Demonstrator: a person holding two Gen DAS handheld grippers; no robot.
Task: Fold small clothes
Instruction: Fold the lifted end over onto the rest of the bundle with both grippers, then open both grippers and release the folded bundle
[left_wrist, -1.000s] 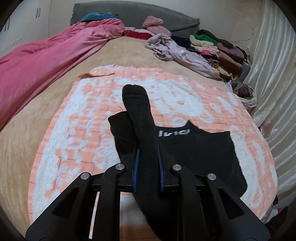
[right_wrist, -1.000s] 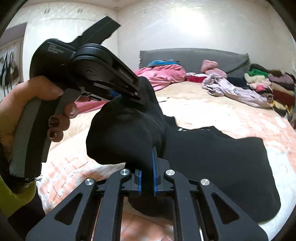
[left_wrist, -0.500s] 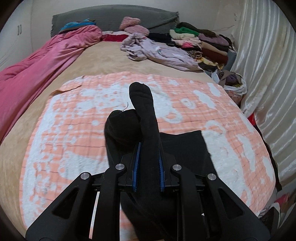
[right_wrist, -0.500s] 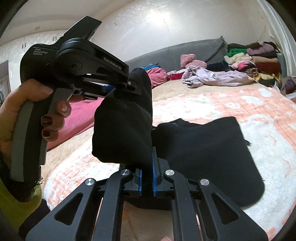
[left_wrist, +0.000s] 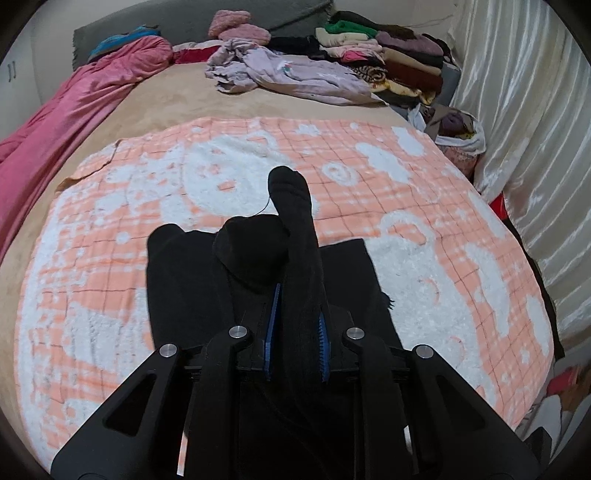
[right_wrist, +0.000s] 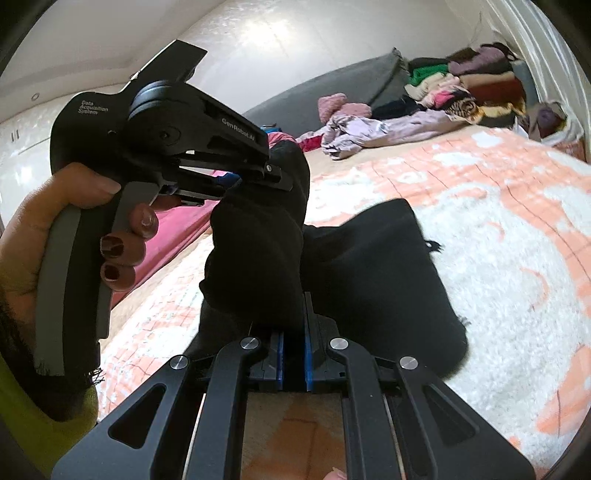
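My 2 grippers, left gripper (left_wrist: 294, 334) and right gripper (right_wrist: 294, 357), both pinch the black cloth (left_wrist: 192, 288) over the bed's blanket (left_wrist: 424, 258), so I should lay it down flat and even.

A bed (left_wrist: 166, 99) with grey headboard (left_wrist: 295, 14), white walls (right_wrist: 295, 48), perhaps satin curtains (left_wrist: 524, 110) alongside.

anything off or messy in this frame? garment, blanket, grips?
Mostly normal. Both the left gripper and right gripper are shut on the black garment, mid-fold. Small oddities: a loose thread sticks out by its raised tip, frayed threads show at one edge, and the orange blanket has a corner turned over at far left.
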